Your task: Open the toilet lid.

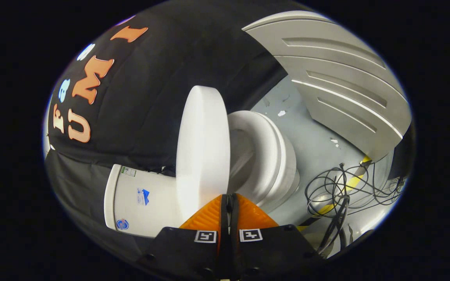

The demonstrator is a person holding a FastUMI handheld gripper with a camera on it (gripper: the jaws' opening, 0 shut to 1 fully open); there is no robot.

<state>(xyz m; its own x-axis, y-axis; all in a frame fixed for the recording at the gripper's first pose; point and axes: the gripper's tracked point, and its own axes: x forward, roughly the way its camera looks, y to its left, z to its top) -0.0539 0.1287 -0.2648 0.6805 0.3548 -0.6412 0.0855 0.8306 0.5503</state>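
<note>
Toilet lid (202,148): raised well off the seat (266,156), its edge just ahead of the gripper (229,201). Fingers closed together, holding nothing. Advice: push the lid gently to rest against the tank (143,199), avoiding a slam.

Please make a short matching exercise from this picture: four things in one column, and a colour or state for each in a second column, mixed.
Things:
1. toilet lid
2. gripper
3. cables
4. tank

Descriptions:
A. orange fingers closed together, tips at the lid's edge
B. black, tangled on the floor
C. white, raised off the seat
D. white, with stickers, behind the lid

Pairs: 1-C, 2-A, 3-B, 4-D
</note>
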